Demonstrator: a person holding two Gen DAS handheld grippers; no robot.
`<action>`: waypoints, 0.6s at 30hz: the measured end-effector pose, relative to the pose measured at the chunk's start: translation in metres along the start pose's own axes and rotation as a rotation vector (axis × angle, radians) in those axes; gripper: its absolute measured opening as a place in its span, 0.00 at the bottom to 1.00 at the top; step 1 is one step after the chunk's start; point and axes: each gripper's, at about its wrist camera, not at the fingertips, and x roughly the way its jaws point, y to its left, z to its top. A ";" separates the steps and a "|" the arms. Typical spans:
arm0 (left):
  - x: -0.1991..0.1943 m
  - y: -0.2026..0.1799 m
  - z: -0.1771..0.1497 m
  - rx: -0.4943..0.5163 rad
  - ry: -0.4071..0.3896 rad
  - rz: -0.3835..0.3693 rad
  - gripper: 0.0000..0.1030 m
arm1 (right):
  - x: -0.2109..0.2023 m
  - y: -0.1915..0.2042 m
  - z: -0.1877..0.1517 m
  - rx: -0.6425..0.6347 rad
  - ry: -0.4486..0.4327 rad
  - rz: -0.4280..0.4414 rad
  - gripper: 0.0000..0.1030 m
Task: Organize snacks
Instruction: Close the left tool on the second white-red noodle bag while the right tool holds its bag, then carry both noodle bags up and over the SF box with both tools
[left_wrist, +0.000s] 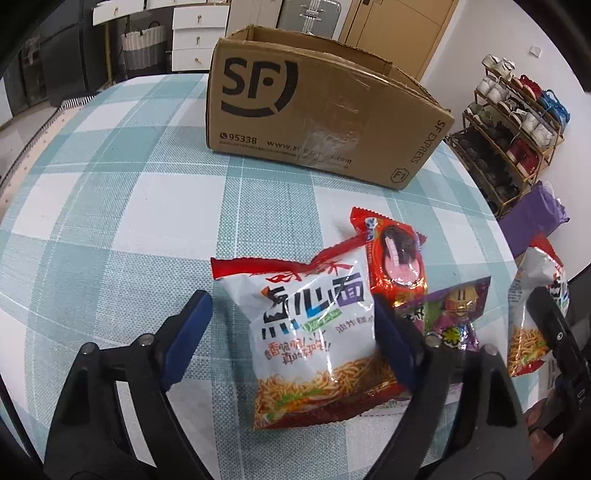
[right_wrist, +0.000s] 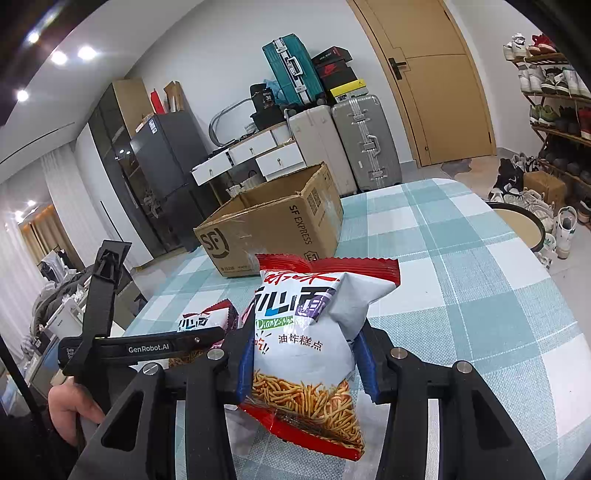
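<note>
Left tongs (left_wrist: 291, 325) straddle a white noodle bag (left_wrist: 308, 332) lying flat on the checked desk (left_wrist: 110, 206). The right pad (left_wrist: 397, 343) touches the bag's edge; the left pad (left_wrist: 188, 332) stands clear of it, so the jaws are apart with no grip. A red pack (left_wrist: 397, 258) and a purple pack (left_wrist: 456, 314) lie just right of the bag, overlapping each other. A brown SF box (left_wrist: 314, 118), top open, sits further back on the desk.

Right tongs (right_wrist: 303, 365) are clamped on a second noodle bag (right_wrist: 306, 332), both blue pads (right_wrist: 245, 362) pressing its sides and creasing it; whether it is clear of the desk cannot be told. A hand (right_wrist: 70, 406) shows at the lower left of the right wrist view.
</note>
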 end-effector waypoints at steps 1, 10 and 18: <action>0.000 0.000 0.001 0.004 -0.001 -0.004 0.76 | 0.000 0.000 0.000 0.001 0.001 0.000 0.44; -0.021 0.006 -0.005 0.020 -0.022 -0.028 0.44 | 0.000 0.000 0.000 0.000 -0.002 -0.011 0.44; -0.046 0.021 -0.016 0.007 -0.053 -0.028 0.43 | 0.006 0.000 0.001 0.002 0.021 -0.009 0.44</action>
